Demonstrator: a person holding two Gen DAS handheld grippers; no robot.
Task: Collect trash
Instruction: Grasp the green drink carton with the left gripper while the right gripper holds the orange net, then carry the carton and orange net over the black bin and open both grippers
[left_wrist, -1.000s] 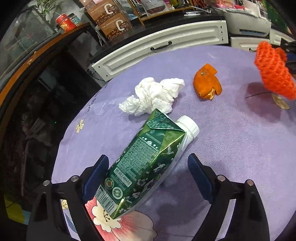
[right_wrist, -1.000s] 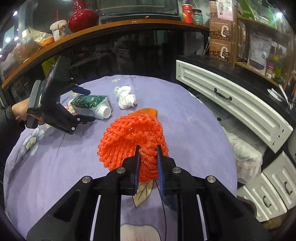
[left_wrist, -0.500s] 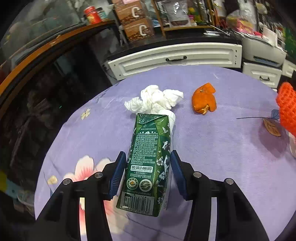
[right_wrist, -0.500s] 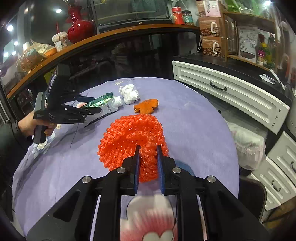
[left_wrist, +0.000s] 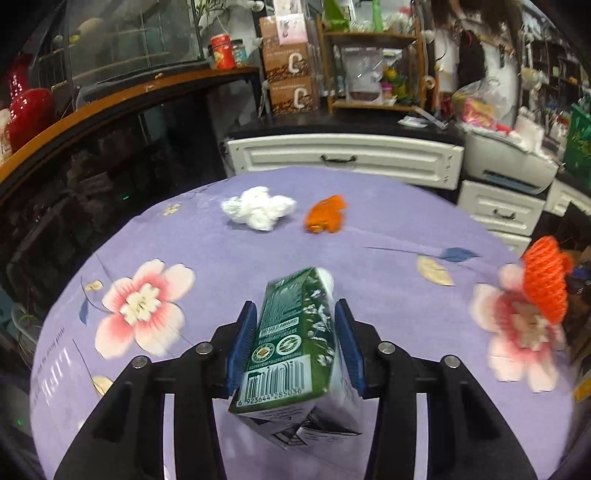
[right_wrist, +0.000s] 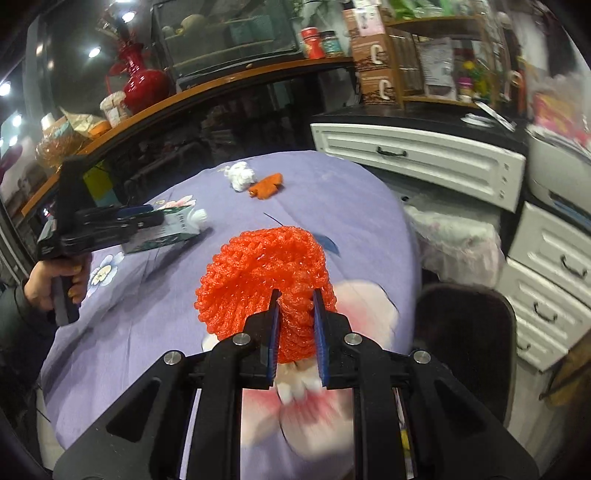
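Observation:
A green drink carton (left_wrist: 291, 339) with a white cap sits between the blue pads of my left gripper (left_wrist: 295, 306), whose jaws are closing on its sides. The right wrist view shows that carton (right_wrist: 177, 225) held off the purple flowered tablecloth (left_wrist: 221, 258), with a hand (right_wrist: 55, 280) on the left gripper (right_wrist: 147, 218). My right gripper (right_wrist: 296, 297) is shut on an orange foam net (right_wrist: 266, 266), which also hangs at the table's right edge (left_wrist: 545, 280). A crumpled white tissue (left_wrist: 258, 210) and an orange peel (left_wrist: 325, 218) lie side by side at the far end of the table.
White drawer cabinets (left_wrist: 343, 158) stand beyond the table's far edge. In the right wrist view, a dark round bin or seat (right_wrist: 465, 332) and a pale plastic bag (right_wrist: 458, 240) sit off the table's right side. A curved wooden counter (right_wrist: 221, 88) with a red vase runs along the left.
The left jaws have drawn in around the carton, lifted it and pulled it back from the tissue, turning it end-on. The right gripper has carried the orange net back toward the table's near right edge.

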